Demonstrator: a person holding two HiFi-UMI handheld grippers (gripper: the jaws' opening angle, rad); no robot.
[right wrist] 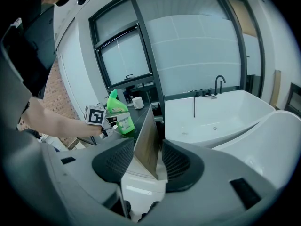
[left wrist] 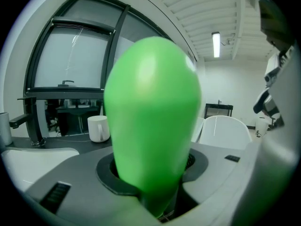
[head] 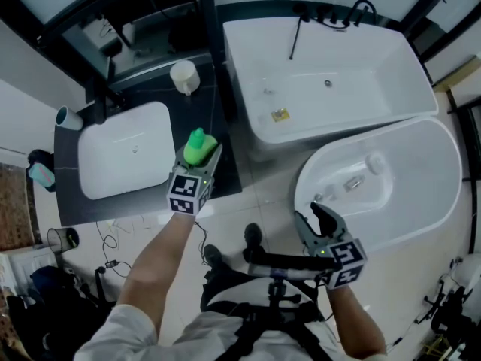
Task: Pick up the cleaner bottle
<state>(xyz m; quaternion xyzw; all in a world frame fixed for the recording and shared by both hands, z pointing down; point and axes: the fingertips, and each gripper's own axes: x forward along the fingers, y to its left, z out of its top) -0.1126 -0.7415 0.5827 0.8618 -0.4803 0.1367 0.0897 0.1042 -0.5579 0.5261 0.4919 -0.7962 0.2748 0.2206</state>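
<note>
The green cleaner bottle stands on the dark countertop, just right of the white basin. My left gripper reaches it from the near side, and its jaws press on the bottle's sides. In the left gripper view the bottle fills the middle, wedged between both pads. The right gripper view shows the bottle with its label at far left, with the left gripper on it. My right gripper hangs over the floor by the oval tub, open with nothing between its fingers.
A white sink basin is set in the counter, with a white mug behind the bottle and a cup at the left. A rectangular bathtub and an oval tub lie to the right. Cables trail on the floor.
</note>
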